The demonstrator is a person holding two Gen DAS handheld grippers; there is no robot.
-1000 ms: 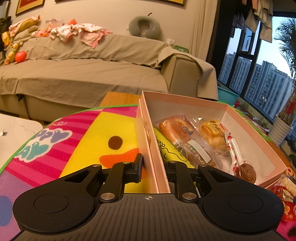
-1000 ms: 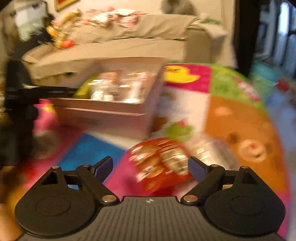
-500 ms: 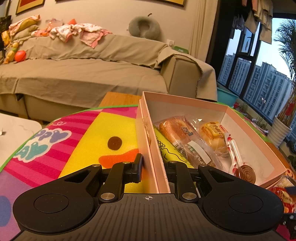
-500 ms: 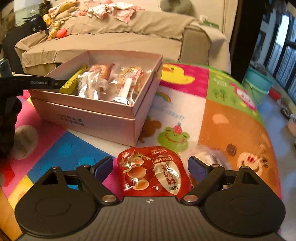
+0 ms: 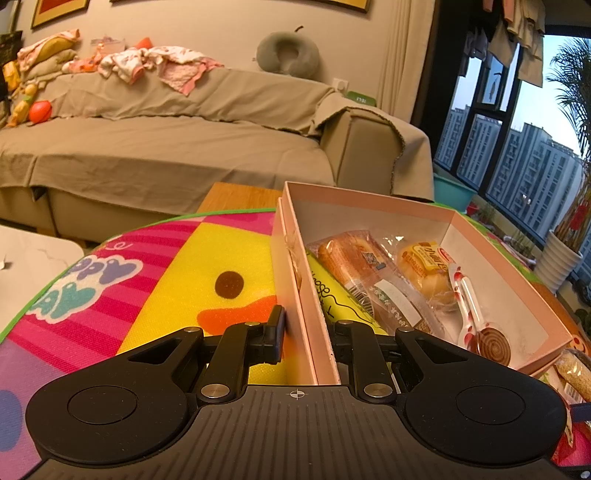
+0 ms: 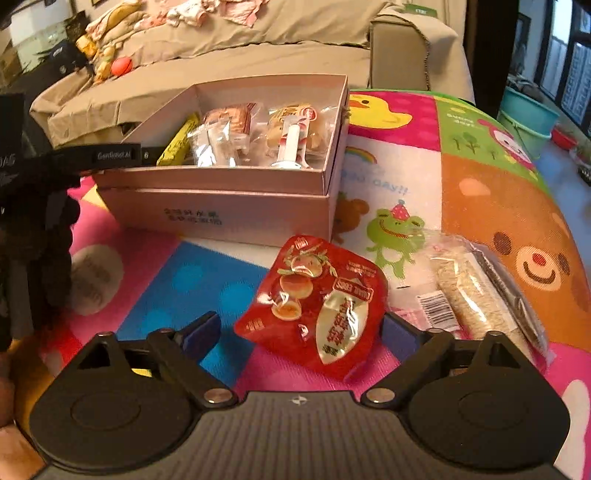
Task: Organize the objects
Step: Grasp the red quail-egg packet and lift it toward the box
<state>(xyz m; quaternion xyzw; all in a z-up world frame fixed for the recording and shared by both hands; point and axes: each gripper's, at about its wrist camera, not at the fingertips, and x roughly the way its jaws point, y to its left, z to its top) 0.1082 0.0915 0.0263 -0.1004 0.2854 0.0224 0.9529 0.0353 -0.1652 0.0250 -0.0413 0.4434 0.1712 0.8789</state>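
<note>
A long sofa (image 5: 166, 147) under a loose tan cover runs along the cream wall (image 5: 221, 33), with rumpled baby clothes (image 5: 147, 62) heaped on its backrest and a grey neck pillow (image 5: 288, 50) perched near the armrest end. Framed pictures (image 5: 59, 9) hang above. To the right, dark-framed windows (image 5: 517, 147) show apartment towers in dusky light. A potted palm (image 5: 569, 221) stands by the glass, a teal basin (image 6: 528, 122) on the floor nearby. A bright cartoon play mat (image 6: 480, 192) lies in front.
</note>
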